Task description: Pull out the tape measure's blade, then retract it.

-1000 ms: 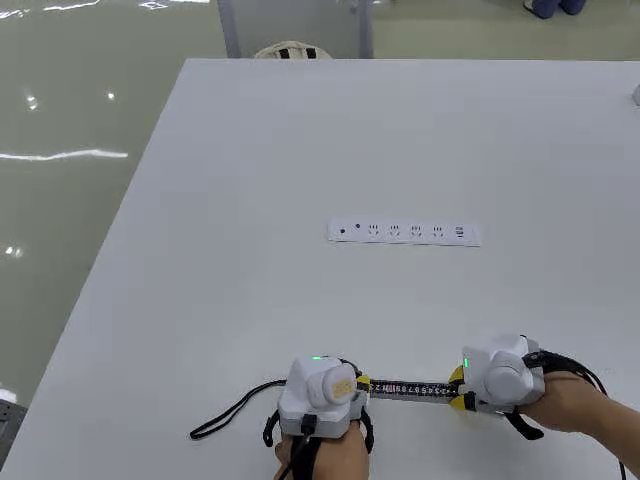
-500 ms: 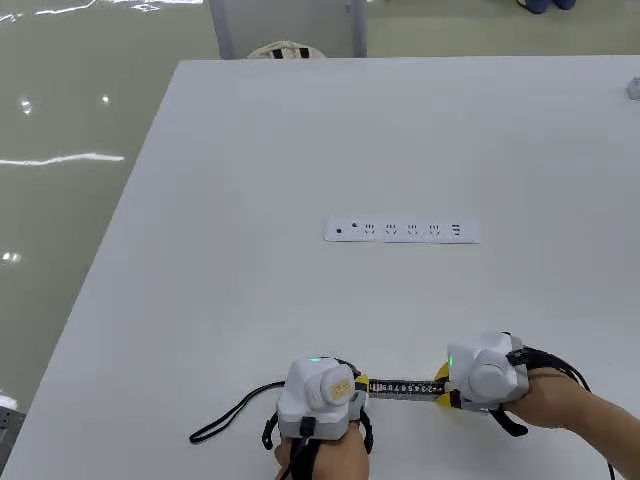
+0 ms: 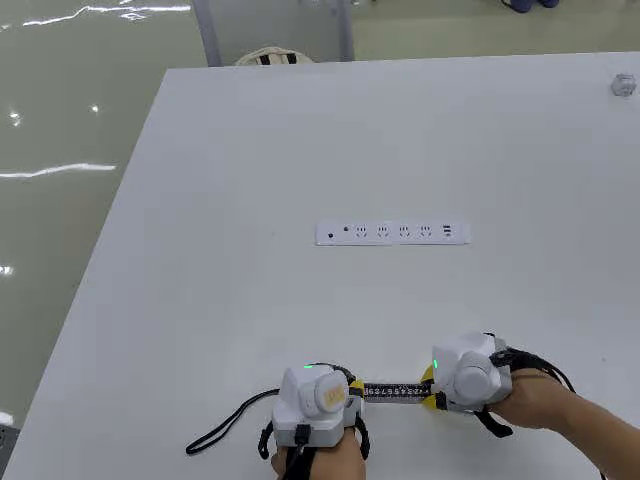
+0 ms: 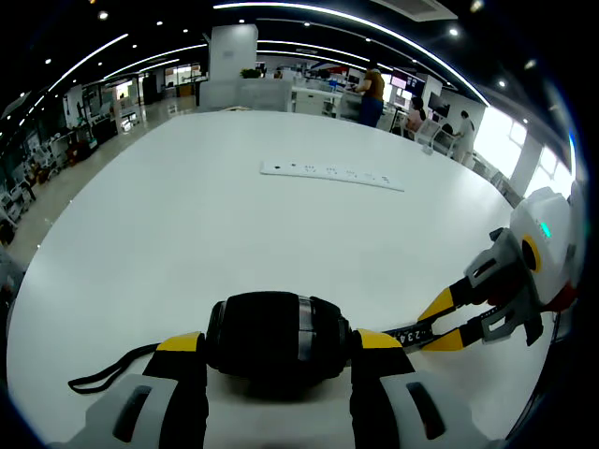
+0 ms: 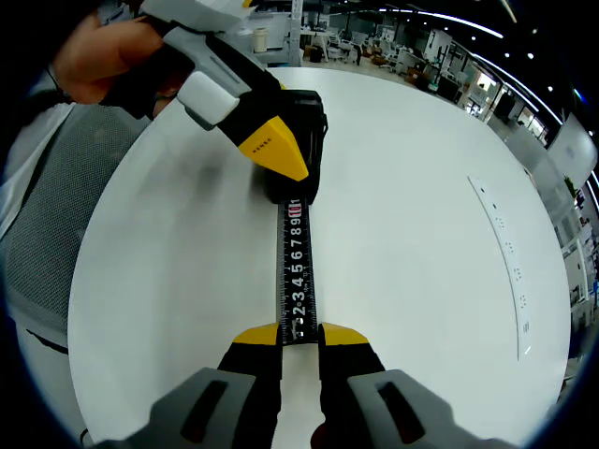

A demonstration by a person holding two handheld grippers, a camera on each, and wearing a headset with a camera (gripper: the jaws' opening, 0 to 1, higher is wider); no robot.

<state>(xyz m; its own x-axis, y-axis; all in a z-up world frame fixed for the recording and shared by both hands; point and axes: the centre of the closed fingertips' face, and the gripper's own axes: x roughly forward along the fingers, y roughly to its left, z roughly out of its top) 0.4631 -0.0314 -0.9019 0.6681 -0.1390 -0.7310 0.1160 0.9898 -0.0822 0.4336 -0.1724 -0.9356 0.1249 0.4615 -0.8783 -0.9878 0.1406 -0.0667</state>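
Observation:
My left gripper [image 4: 280, 348] is shut on the black tape measure case [image 4: 277, 334], which rests on the white table [image 3: 300, 180] near its front edge. A short length of the blade [image 5: 297, 271] with black numerals runs from the case [image 5: 298, 126] to my right gripper [image 5: 299, 333], which is shut on the blade's end. In the head view the left gripper [image 3: 348, 392] sits at bottom centre, the right gripper [image 3: 430, 388] just to its right, with the blade [image 3: 393, 391] stretched between them. A black wrist strap [image 3: 225, 424] trails left from the case.
A white power strip [image 3: 391, 234] lies across the middle of the table. A small grey object [image 3: 623, 85] sits at the far right edge. The table's left edge drops to a glossy floor, and a chair [image 3: 270, 40] stands past the far edge.
My right gripper has moved left toward the left gripper, and the exposed blade between them has grown shorter. The left gripper holds its place. The head camera has shifted slightly.

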